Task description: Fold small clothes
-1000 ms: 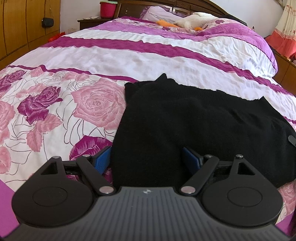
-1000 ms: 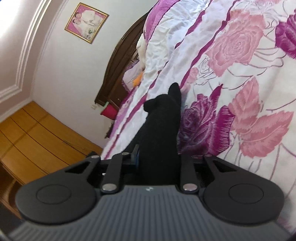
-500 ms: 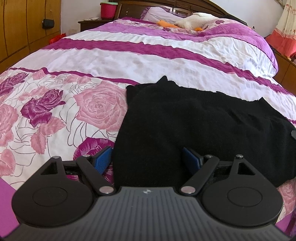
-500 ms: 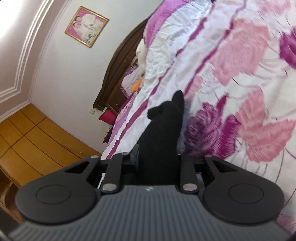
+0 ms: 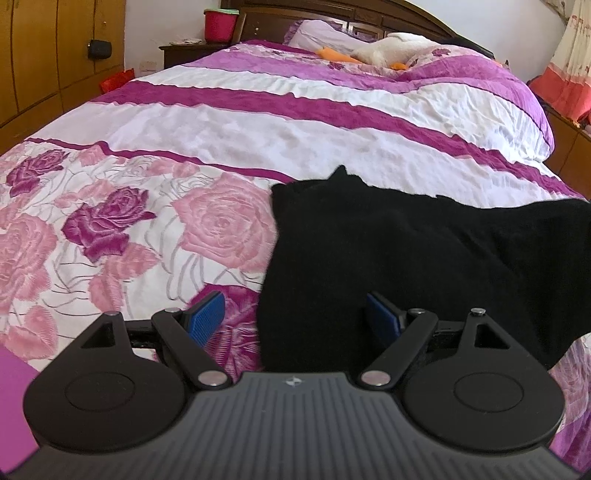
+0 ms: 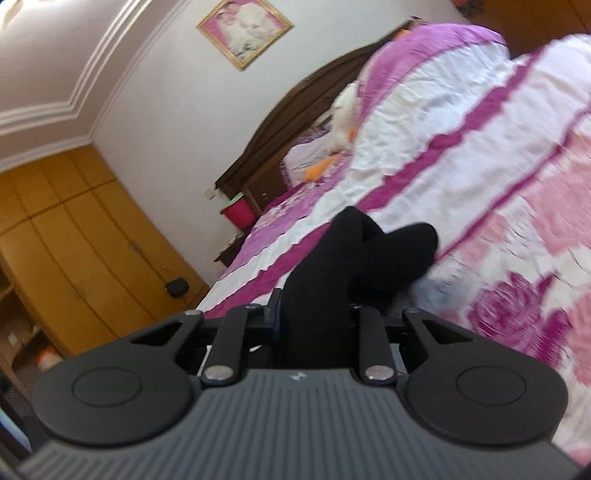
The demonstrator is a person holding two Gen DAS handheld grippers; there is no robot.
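Gripping a bunched fold of the black garment (image 6: 332, 273) in my right gripper (image 6: 314, 321), I am holding the cloth pinched between my right jaws, which are standing close together at the lower middle of the right wrist view. The fabric is rising out of them as a dark ridge toward the centre of the frame, ending in two rounded lumps against the bed cover (image 6: 480, 155). The right half of that frame is looking smeared, and the bed is running tilted from lower right to upper right.

My left gripper (image 5: 295, 317) is hanging with its jaws spread wide and grasping nothing. Its blue pads (image 5: 205, 317) are showing at the lower middle of the left wrist view, the left one over a purple rose on the cover, the right one over the garment's near edge. I cannot tell whether that pad is touching the cloth.

In the left wrist view the black garment (image 5: 424, 266) is lying spread over the lower right of the frame, on the rose-printed part of the bed cover (image 5: 295, 129), with its right side lifting off toward the frame's right edge. A small point of fabric is sticking up at its far edge, near the centre.

Farther up the bed, at the top of that frame, a white plush toy (image 5: 395, 51) is resting by the dark headboard (image 5: 369, 14). A pink bin (image 5: 220, 24) is standing on a nightstand at the upper left, beside wooden wardrobe doors (image 5: 48, 55).
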